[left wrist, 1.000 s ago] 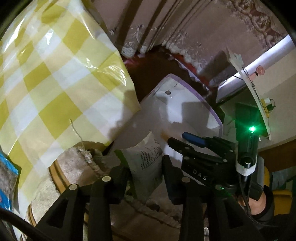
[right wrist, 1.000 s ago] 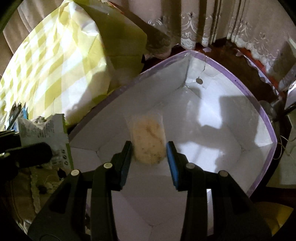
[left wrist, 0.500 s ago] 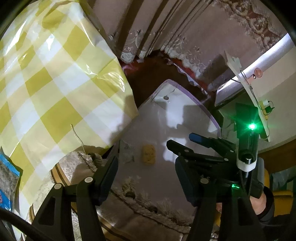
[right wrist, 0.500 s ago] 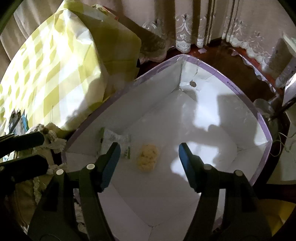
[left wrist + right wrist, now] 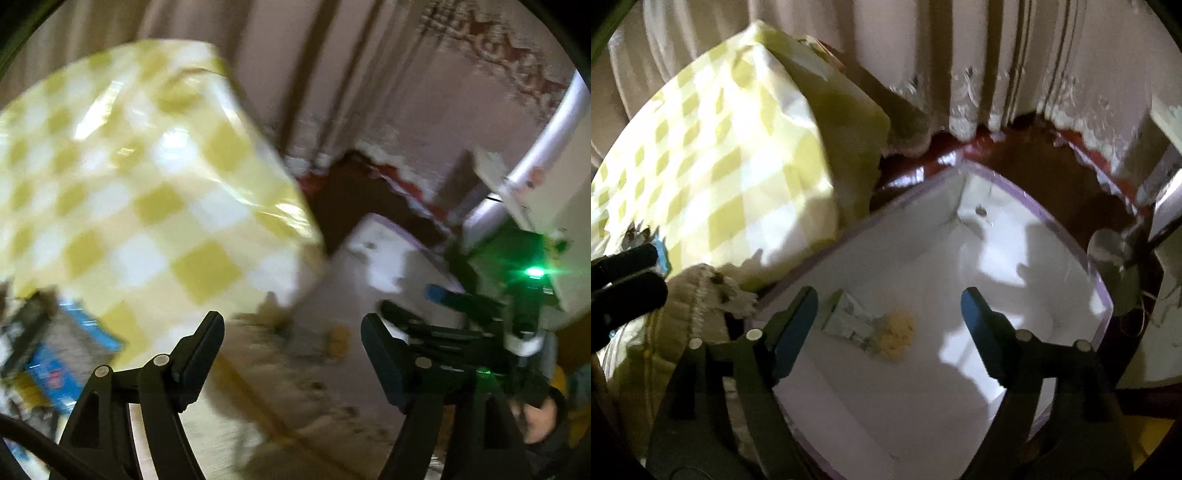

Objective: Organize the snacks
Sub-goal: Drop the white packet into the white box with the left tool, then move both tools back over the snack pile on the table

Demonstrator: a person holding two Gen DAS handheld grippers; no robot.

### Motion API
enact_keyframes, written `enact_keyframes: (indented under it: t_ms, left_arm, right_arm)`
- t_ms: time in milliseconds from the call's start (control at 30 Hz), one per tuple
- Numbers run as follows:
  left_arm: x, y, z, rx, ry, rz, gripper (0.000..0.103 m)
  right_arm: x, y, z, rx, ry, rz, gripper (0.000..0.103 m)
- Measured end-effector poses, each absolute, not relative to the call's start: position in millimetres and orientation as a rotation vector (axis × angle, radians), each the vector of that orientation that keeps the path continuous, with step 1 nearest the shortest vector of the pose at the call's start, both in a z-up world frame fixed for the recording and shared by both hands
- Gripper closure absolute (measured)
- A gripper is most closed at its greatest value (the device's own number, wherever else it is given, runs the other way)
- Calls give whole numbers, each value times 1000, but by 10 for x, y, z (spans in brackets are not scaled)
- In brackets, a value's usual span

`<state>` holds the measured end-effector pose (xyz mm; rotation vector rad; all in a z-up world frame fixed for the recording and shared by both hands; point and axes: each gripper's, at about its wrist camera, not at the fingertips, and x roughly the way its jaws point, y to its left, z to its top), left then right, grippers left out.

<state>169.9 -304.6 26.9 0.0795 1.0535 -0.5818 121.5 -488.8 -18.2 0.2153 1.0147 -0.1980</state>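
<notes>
Here, two snacks lie side by side on the floor of the white box (image 5: 1015, 258), near its left wall: a flat printed packet (image 5: 849, 321) and, touching its right end, a clear wrapper showing a pale yellow crumbly biscuit (image 5: 897, 332). Neither is held; both rest flat, which suggests they are deposited for storage. The right gripper (image 5: 886, 314) hovers above them, its blue-padded jaws having just been opening and now spread wide with nothing pinched. The left gripper (image 5: 291, 343) likewise has just been opening; its black jaws stand apart and empty over the box edge, though that view is blurred. The box is stiff white card with a lilac rim and folded corners. Beside it a glossy yellow-and-white checked cloth (image 5: 720, 166) covers the table, where blue-printed packets (image 5: 62, 362) lie, probably awaiting sorting. Lace-edged curtains (image 5: 960, 74) hang behind.
</notes>
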Motion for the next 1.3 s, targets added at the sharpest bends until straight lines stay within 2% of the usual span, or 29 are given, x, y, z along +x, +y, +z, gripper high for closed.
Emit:
enact_keyframes:
  t_ms: [433,633,800,967,1300]
  left_arm:
    - [1391,-2038,674,78,769,-309,22]
    - [1227,-1489,643,38,778,-201,22]
    - [994,-969,581,-59,780,-116,22]
    - [804,-570,507,-107,799,-25,22]
    - [638,173,227,-343,874,113,23]
  right_arm:
    - [1203,-4352,359,43,824,-222,5]
    - [1265,-4043,387,-61,816,-153,5]
    - [1294,-3888,394,-36,818,-49,5]
    - [1388,-3697,364,22,877,90,5]
    - [1563,-2966,256,-76,946,266,5]
